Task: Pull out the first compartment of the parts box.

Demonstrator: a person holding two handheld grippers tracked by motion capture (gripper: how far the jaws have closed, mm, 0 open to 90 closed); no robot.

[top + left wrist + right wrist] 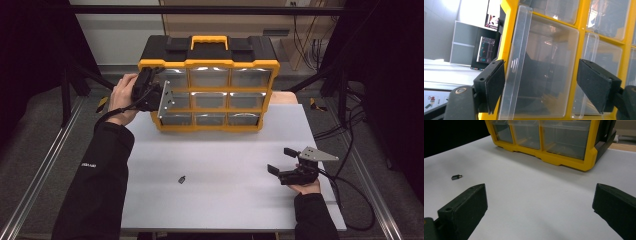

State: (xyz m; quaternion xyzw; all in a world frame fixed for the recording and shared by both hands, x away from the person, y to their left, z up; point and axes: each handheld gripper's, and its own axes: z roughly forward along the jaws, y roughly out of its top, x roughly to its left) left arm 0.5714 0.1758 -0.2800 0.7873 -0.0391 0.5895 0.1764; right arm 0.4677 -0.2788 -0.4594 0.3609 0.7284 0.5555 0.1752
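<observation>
Dark curtains and cables ring a white surface (215,165) seen from the high view. At its far edge stands a yellow and black parts organiser (209,82) with three rows of three clear drawers. The person's left hand holds the left claw (161,102) against the organiser's left column, level with the middle drawers. The right claw (281,162) rests low over the surface at the near right, well apart from the cabinet, its jaws spread. A small dark part (182,179) lies alone on the surface, between the two arms and nearer the right claw.

From the left gripper view, the left claw (541,87) is wide open and empty. One clear drawer (544,72) sits directly ahead between the jaws. Its raised front lip (517,62) runs lengthwise just beside the left jaw, not yet pinched. The likely next move is closing on that lip to pull the drawer out.

From the right gripper view, the right claw (540,212) is also wide open and empty. The small dark part (456,177) lies ahead and off to the left, with the organiser (564,157) beyond.
</observation>
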